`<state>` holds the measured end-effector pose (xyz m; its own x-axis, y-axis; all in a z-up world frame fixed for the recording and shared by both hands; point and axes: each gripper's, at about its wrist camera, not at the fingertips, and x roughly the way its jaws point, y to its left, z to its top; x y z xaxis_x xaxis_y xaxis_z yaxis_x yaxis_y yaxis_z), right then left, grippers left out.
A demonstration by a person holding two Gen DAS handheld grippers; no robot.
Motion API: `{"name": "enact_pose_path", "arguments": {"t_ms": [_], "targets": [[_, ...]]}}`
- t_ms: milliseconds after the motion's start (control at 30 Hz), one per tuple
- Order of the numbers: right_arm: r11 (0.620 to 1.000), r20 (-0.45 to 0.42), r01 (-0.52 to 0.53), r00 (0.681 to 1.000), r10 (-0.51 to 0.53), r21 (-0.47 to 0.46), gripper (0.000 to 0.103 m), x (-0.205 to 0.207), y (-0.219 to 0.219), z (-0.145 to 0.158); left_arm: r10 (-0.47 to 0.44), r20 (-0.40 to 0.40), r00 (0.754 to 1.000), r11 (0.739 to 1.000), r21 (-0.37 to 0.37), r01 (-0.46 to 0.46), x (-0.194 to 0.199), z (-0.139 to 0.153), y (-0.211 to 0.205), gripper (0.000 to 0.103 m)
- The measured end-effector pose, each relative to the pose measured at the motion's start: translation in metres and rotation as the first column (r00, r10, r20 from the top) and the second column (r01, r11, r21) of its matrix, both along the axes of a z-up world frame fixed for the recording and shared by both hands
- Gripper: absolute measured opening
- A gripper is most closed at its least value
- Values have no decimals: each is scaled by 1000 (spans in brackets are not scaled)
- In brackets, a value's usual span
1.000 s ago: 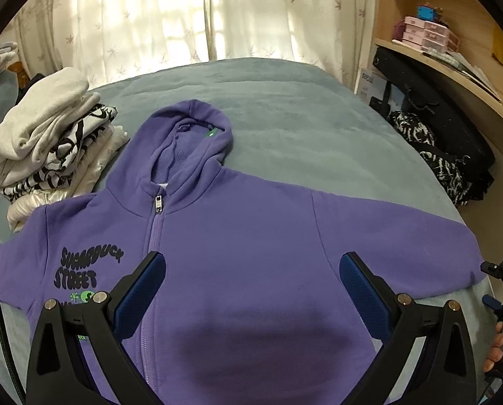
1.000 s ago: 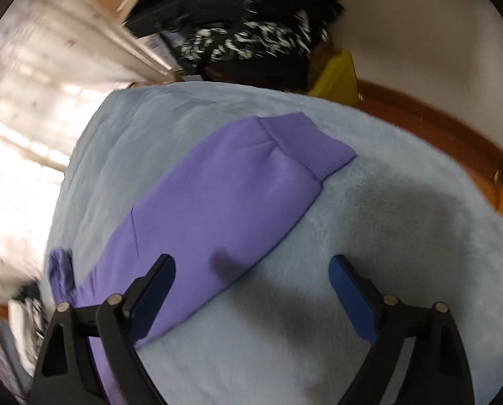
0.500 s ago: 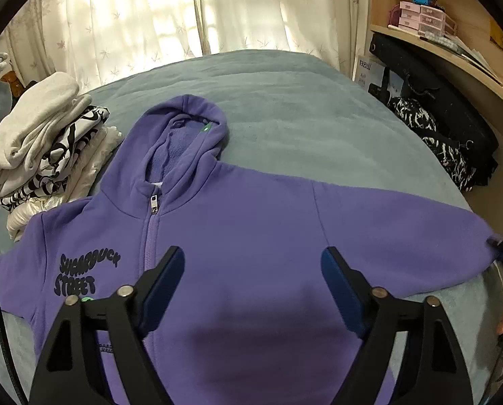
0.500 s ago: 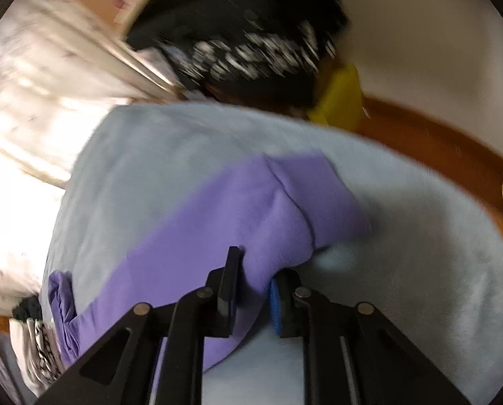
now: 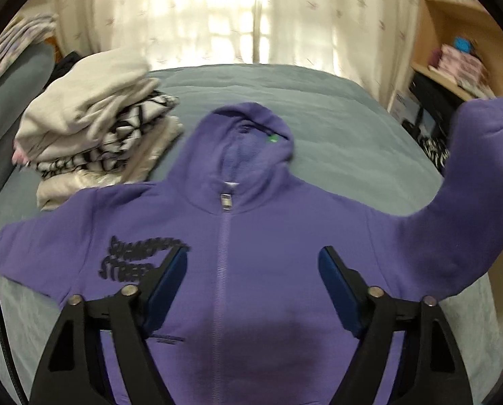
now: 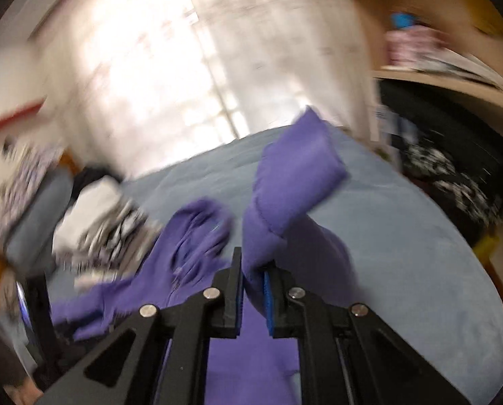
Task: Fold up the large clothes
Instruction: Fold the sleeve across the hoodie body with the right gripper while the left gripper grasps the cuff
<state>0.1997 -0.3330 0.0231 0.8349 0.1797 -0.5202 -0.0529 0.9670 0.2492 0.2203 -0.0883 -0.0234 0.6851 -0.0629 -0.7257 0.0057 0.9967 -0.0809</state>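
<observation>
Right gripper (image 6: 253,273) jaws clamp hoodie (image 5: 251,236) sleeve cuff (image 6: 298,175), left gripper (image 5: 251,276) jaws gape empty, just narrowing; lay sleeve flat across chest.

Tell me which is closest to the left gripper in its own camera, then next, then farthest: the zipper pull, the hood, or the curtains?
From the left gripper:
1. Zipper pull, just ahead on the purple hoodie's chest.
2. Hood, beyond it, lying flat on the bed.
3. Curtains, farthest, behind the bed.
</observation>
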Motion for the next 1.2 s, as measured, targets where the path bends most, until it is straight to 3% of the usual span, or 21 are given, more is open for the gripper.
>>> {"name": "enact_pose_path", "arguments": {"t_ms": [200, 300, 400, 467, 533, 600, 800, 900, 1100, 1200], "targets": [[984, -162, -146, 978, 129, -104, 10, 25, 100, -69, 66, -25, 998, 997, -46, -67, -5, -15, 68, 72], [974, -287, -200, 944, 162, -108, 12, 30, 136, -119, 71, -67, 995, 995, -63, -75, -7, -31, 87, 72], [967, -406, -234, 897, 174, -101, 20, 33, 152, -163, 40, -103, 994, 995, -88, -49, -11, -50, 96, 72], [964, -434, -246, 882, 182, -96, 31, 28, 157, -173, 2, -126, 992, 993, -116, -17, -11, -61, 97, 72], [962, -444, -264, 871, 210, -62, 44, 18, 156, -175, -34, -141, 989, 986, -164, 11, -12, -69, 97, 73], [963, -441, -265, 870, 220, -42, 47, 10, 152, -171, -67, -151, 986, 974, -223, 32, -13, -74, 93, 73], [972, -403, -233, 886, 228, 36, 48, -24, 125, -152, -150, -169, 974, 919, -388, 74, -10, -88, 83, 73], [978, -380, -207, 903, 199, 19, 48, -37, 119, -148, -174, -187, 967, 892, -447, 74, -7, -99, 79, 73], [984, -366, -172, 914, 173, 37, 48, -54, 109, -153, -205, -228, 952, 863, -501, 66, 6, -119, 61, 73], [986, -382, -155, 909, 165, 57, 48, -56, 105, -162, -226, -246, 943, 864, -498, 77, 12, -124, 47, 60]]}}
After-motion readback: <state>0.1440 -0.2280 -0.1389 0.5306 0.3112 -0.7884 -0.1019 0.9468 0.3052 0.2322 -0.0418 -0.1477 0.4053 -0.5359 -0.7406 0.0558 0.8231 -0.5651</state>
